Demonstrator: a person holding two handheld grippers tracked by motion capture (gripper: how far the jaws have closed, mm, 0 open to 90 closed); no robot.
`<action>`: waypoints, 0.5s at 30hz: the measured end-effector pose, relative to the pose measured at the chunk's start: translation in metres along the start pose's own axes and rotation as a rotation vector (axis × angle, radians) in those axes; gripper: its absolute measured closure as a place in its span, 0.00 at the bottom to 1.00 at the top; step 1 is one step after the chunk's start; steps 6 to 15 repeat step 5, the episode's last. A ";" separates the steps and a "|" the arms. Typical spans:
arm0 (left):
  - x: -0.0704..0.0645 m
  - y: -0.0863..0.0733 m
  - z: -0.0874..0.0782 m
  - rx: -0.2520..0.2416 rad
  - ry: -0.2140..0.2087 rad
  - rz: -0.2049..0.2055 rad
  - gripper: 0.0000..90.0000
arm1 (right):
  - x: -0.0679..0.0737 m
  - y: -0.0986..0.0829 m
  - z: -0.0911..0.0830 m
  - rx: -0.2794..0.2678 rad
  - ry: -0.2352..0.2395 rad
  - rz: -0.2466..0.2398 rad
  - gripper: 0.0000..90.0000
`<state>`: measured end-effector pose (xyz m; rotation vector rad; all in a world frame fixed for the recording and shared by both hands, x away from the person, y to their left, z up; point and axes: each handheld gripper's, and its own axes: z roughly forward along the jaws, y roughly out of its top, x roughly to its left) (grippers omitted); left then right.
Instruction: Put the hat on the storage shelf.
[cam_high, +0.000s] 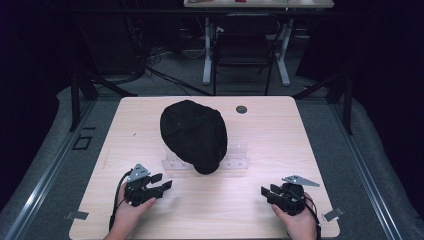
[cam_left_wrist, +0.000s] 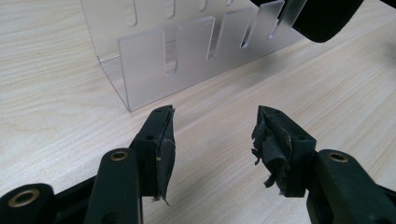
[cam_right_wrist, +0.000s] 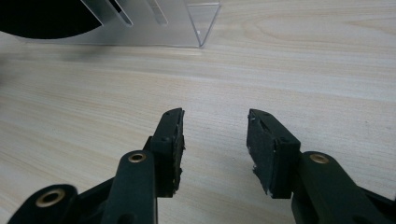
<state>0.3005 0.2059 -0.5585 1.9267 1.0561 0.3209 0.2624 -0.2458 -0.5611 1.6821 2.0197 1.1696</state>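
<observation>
Pale wood-grain laminate covers the table (cam_high: 280, 150), a rounded rectangle with a small dark round grommet (cam_high: 241, 109) set near its far edge. At the table's middle lies a black cap (cam_high: 194, 135), soft and domed, matte like cloth, draped over a clear acrylic rack (cam_high: 235, 161) whose ends stick out on either side of it. From the high view the rack reads only as a faint glassy strip. The left gripper view shows its make: an upright transparent panel (cam_left_wrist: 187, 51) cut into flat tabs with rounded slots between them, the cap's black edge (cam_left_wrist: 322, 18) resting on the farther tabs. The right gripper view catches one clear corner (cam_right_wrist: 201, 21) of the rack.

Nearer than the rack, the left gripper (cam_high: 155, 186) is held in a hand (cam_high: 129, 212), its jaws spread apart and empty, their black pads (cam_left_wrist: 166, 144) frayed and torn. The right gripper (cam_high: 268, 194) sits nearer than the rack too, jaws parted over bare wood, pads (cam_right_wrist: 261, 149) smoother.
</observation>
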 end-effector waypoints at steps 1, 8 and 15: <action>0.000 0.000 0.000 0.000 0.000 0.000 0.53 | 0.000 0.000 0.000 0.000 0.000 0.000 0.62; -0.002 0.000 0.001 -0.006 -0.001 0.008 0.53 | -0.001 0.000 -0.001 -0.001 -0.005 -0.005 0.62; -0.002 0.000 0.001 -0.006 -0.001 0.008 0.53 | -0.001 0.000 -0.001 -0.001 -0.005 -0.005 0.62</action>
